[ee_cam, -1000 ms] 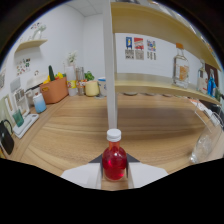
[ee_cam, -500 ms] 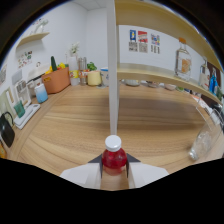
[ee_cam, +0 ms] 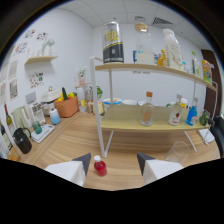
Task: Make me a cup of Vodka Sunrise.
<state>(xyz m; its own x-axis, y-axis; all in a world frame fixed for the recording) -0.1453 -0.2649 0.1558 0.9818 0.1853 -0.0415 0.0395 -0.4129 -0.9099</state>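
A small red bottle [ee_cam: 100,167] with a white cap stands upright on the wooden table [ee_cam: 65,145], just ahead of my gripper [ee_cam: 114,162]. The gripper is open. Its left fingertip [ee_cam: 84,161] and right fingertip [ee_cam: 143,160] are spread wide, and the bottle sits between them, closer to the left one, with a gap on each side. A clear empty cup [ee_cam: 177,151] stands on the table beyond the right finger.
A two-level wooden shelf on a white post [ee_cam: 100,117] rises straight ahead. It holds a clear orange-capped bottle [ee_cam: 146,111], a blue bottle [ee_cam: 191,114] and a large black-labelled bottle [ee_cam: 113,42]. An orange basket [ee_cam: 66,106] and a black kettle [ee_cam: 22,140] stand at the left.
The fingers have opened and let go of the red bottle, which now stands on the table. The gripper has pulled back and tilted upward, bringing the shelf into view.
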